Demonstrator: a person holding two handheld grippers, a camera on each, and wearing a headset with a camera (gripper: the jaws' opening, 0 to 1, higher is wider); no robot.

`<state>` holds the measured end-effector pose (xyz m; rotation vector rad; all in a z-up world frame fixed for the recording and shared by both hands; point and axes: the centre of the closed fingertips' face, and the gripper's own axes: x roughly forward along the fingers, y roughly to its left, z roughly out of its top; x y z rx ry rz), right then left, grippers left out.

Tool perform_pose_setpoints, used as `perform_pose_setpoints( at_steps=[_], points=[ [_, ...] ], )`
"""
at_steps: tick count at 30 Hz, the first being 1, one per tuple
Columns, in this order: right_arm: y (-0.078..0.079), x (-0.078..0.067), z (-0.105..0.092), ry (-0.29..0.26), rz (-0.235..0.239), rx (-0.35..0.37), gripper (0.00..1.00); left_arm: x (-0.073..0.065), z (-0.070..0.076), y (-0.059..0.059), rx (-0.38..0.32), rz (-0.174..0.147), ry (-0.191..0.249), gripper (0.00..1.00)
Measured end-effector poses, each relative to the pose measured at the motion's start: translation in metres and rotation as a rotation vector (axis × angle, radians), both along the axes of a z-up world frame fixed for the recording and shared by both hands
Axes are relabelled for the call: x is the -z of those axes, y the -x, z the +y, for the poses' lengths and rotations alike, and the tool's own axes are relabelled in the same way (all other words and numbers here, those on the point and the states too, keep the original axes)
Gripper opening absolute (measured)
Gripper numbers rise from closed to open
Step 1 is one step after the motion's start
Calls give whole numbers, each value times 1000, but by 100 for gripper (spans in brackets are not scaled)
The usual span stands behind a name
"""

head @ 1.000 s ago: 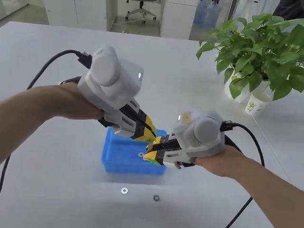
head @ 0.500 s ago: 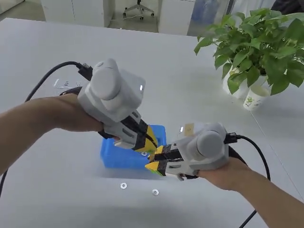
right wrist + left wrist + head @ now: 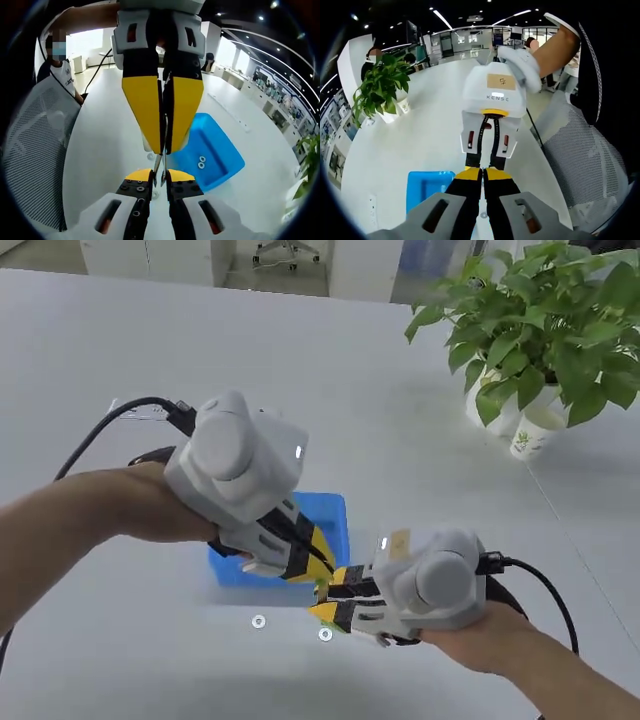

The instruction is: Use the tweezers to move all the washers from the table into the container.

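Nearest, two washers (image 3: 259, 621) lie flat and apart on the table (image 3: 120, 670). Thin, light, hard and slick, they probably want nipping across the rim, through the hole. Just above, the left gripper (image 3: 322, 565) clamps the tweezers (image 3: 163, 142) and the right gripper (image 3: 328, 597) is closed on their lower end, both bodies crowding the washers. Beyond sits the blue container (image 3: 325, 515), holding two more, with a potted plant (image 3: 530, 320) well clear.
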<state>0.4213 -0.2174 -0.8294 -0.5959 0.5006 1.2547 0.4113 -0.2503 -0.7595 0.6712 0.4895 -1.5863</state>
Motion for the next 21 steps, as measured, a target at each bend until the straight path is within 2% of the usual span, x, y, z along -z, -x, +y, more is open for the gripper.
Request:
perform_pose_setpoints(
  at_steps=[7,21],
  points=[
    [8,8,-2,18,-10,-3,13,7,-2,7,19,20,3,5],
    [12,19,-8,28,1,17,13,20,-5,9,40,39,-5,5]
  ],
)
